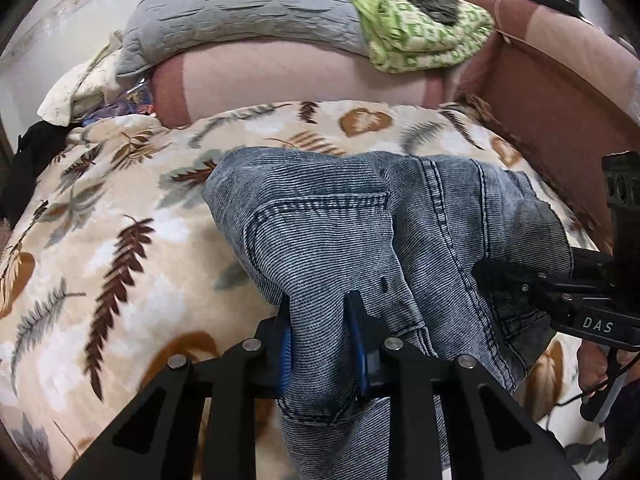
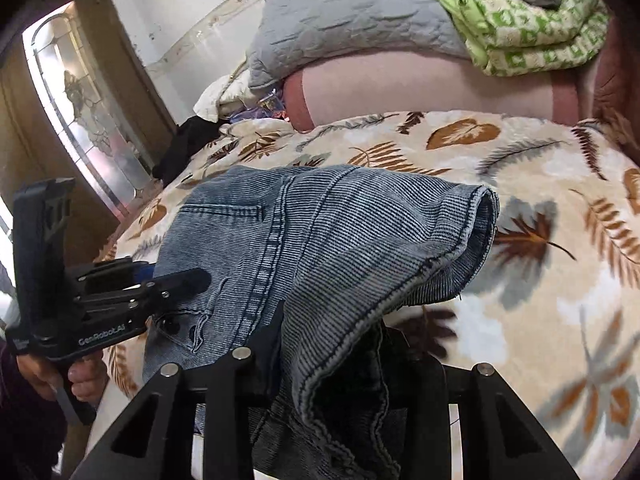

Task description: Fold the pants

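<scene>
Nearest the left wrist camera, the left gripper [image 1: 320,336] has its jaws narrowed onto a bunched fold of the blue denim jeans [image 1: 340,232], with the blue pads [image 1: 285,344] pressed against the cloth on both sides. At the right wrist camera, the right gripper [image 2: 332,360] has its jaws clamped on the jeans [image 2: 320,232] near a stitched hem; the fingertips are hidden under the fabric. Both grips hold the near edge of the jeans raised; the far portion, including a pocket seam and an open leg cuff [image 2: 480,216], drapes onto the leaf-patterned blanket [image 1: 120,240] covering the bed. Beyond the blanket lies a pink bolster [image 1: 288,76]. On top of it rest a grey quilted pillow [image 1: 248,8] and a folded green-and-cream cloth [image 1: 424,36].
</scene>
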The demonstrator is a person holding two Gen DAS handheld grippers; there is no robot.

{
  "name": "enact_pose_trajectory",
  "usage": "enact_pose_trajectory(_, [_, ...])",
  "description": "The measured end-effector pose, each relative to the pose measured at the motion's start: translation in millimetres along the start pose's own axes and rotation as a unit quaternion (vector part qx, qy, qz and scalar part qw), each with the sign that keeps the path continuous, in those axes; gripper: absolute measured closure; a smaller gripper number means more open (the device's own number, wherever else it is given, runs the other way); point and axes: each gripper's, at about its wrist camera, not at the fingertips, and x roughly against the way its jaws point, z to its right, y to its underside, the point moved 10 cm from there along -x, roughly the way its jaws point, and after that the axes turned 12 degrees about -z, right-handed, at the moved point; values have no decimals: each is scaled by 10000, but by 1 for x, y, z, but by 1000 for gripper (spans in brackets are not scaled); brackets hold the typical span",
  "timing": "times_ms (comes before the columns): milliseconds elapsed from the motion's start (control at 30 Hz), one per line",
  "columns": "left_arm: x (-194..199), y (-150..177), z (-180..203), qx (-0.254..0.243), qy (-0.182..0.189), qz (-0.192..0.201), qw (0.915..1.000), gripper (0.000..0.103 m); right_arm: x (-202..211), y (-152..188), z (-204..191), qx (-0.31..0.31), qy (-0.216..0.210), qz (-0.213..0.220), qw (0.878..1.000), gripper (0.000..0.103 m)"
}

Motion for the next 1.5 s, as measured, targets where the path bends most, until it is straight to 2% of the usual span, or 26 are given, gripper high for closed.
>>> enact_pose_trajectory(267, [-41,-30,-40,194,-168,-213,9994,78,-50,-41,10,-260,-30,-182,9995,65])
enact_pose_trajectory(567, [-74,-44,-55,91,-356,-306,9989,78,-83,-44,32,-678,-40,-357,9971,65])
enact_pose_trajectory(733, [-91,-39,-58,-22,-461,-476,9978,77,-93,-38,39,-876,-81,-487,9949,65])
enact_pose_trajectory(833, [-97,-33,-62,54,-414,-507,9978,72,-98,-31,47,-1080,-109,-542,9926,59])
enact_pose_trajectory(867, [-97,-32,-63,100,-408,-515,9978,69,-98,-29,49,-1172,-138,-550,9915,56])
enact_pose_trajectory(900, [-96,-31,-65,191,-381,-556,9975,68,-97,-28,52,-1290,-177,-600,9897,47])
enact_pose_trajectory(933, [-94,-30,-66,275,-315,-601,9973,68,-94,-27,53,-1389,-234,-631,9880,43])
enact_pose_trajectory(1033, [-78,-32,-68,351,-298,-522,9976,68,-73,-31,56,-1392,-257,-488,9887,41])
enact_pose_trajectory(1200, [-39,-57,-71,328,-503,4,9982,68,-16,-60,57,-1222,-243,328,9917,41])
enact_pose_trajectory(1267, [-36,-72,-68,332,-493,57,9982,68,-9,-73,52,-1101,-186,417,9929,41])
enact_pose_trajectory(1300, [-37,-77,-67,327,-479,49,9983,68,-11,-80,49,-1023,-161,401,9938,45])
enact_pose_trajectory(1333, [-41,-83,-65,313,-438,20,9985,68,-16,-85,45,-960,-169,342,9947,60])
enact_pose_trajectory(1400, [-57,-91,-62,336,-369,-147,9986,68,-37,-92,38,-920,-258,65,9954,78])
enact_pose_trajectory(1433, [-67,-93,-62,399,-335,-283,9982,68,-46,-93,36,-932,-251,-10,9953,82])
enact_pose_trajectory(1500, [-84,-94,-65,506,-311,-460,9972,68,-64,-95,35,-978,-203,-179,9948,83])
